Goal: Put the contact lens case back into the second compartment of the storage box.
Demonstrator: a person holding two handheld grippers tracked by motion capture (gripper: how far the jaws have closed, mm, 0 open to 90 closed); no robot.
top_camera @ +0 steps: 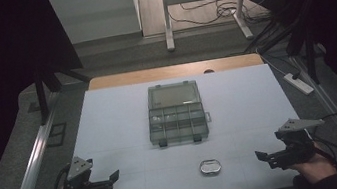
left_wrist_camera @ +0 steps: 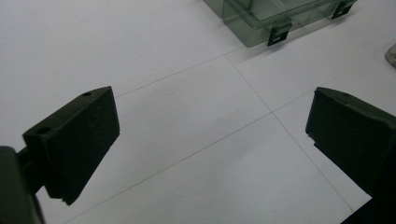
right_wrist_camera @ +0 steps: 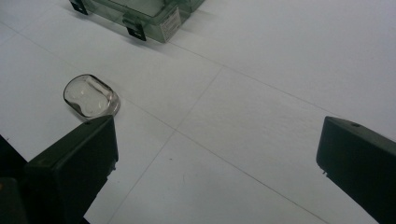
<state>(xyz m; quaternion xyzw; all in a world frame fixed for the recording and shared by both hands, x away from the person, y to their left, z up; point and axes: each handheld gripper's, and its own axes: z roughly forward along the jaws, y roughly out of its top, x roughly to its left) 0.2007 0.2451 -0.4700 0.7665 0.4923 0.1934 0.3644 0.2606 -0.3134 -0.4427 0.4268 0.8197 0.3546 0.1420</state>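
Nearest the person, the left gripper (top_camera: pixel 100 184) and right gripper (top_camera: pixel 272 155) hover low over the white desk (top_camera: pixel 111 128), one at each front corner, both with fingers (left_wrist_camera: pixel 77 140) spread wide and holding nothing. Between the two, just nearer the right one, lies one small clear dish (top_camera: pixel 210 166); in the right gripper view it sits just past the left-hand finger (right_wrist_camera: pixel 74 168), with open desk between. What it holds is hard to make out. Farther back, mid-desk, stands one clear box (top_camera: pixel 176 113) with its lid open, two dark latches on its near edge and small compartments whose contents are too small to tell. Both gripper views cut it off at the top. Beyond the desk are table legs (top_camera: pixel 166 19), loose cables (top_camera: pixel 217 11) and one power strip (top_camera: pixel 298 83) on the floor.
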